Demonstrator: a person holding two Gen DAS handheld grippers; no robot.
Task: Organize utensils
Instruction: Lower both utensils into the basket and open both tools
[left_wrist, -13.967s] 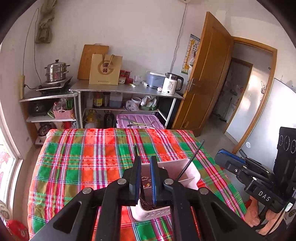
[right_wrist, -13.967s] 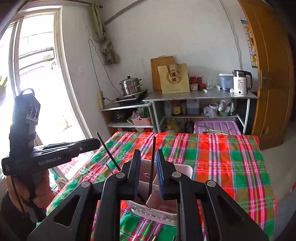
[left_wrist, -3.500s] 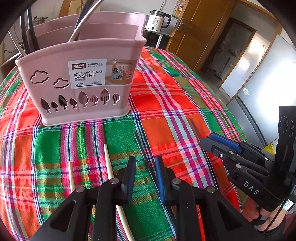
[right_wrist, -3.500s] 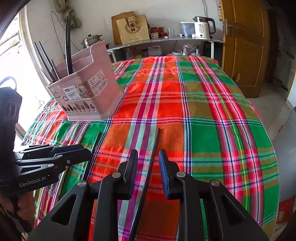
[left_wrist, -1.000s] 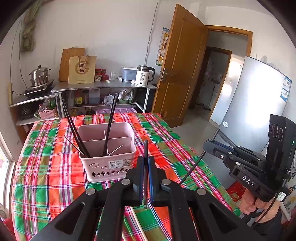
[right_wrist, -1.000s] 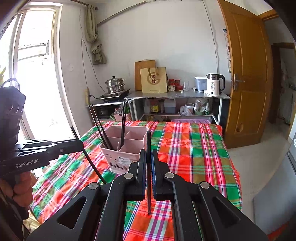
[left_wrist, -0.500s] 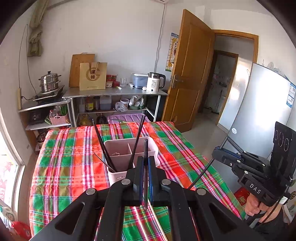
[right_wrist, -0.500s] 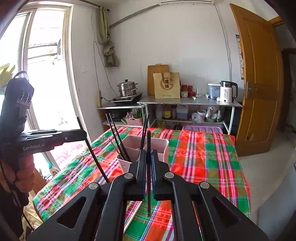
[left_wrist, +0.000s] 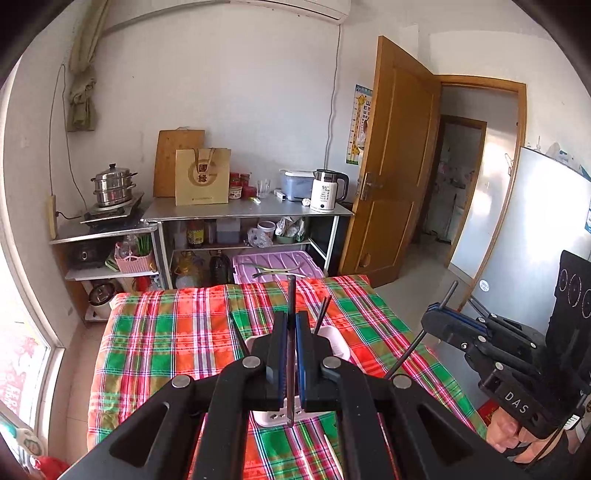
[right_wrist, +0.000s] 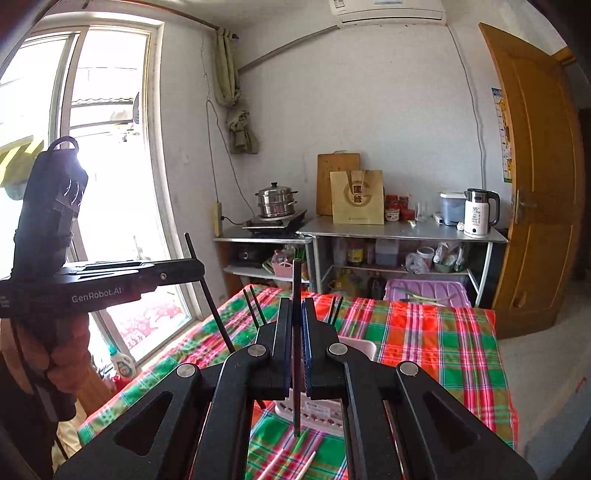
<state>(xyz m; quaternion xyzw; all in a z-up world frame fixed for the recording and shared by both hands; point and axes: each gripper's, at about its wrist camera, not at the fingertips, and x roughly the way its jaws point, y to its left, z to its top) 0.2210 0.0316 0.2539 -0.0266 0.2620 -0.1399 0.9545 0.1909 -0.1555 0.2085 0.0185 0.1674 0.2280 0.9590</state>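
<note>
Item: black chopstick (left_wrist: 291, 332), one in each tool.

Left tool (left_wrist: 291, 354): my jaws are closed tight on a chopstick, gripped near its middle; it stands almost upright, top end above the jaws, tip hanging below them in front of the pink basket (left_wrist: 338, 341).

Right tool (right_wrist: 296, 354): likewise clamped on a second black chopstick (right_wrist: 296, 295), upright, with its lower tip over the plaid cloth just before the basket.

Location: both held in the air above the table (left_wrist: 155, 332), near the basket, which already holds several dark sticks. Pale chopsticks (right_wrist: 291, 463) lie loose on the cloth.

Handling, by my judgement: light, stiff, thin and smooth. Such a rod pivots easily between flat pads, so a mid-length hold suits carrying. Not fragile. The narrow compartment needs the tip aimed straight down before I let go.
</note>
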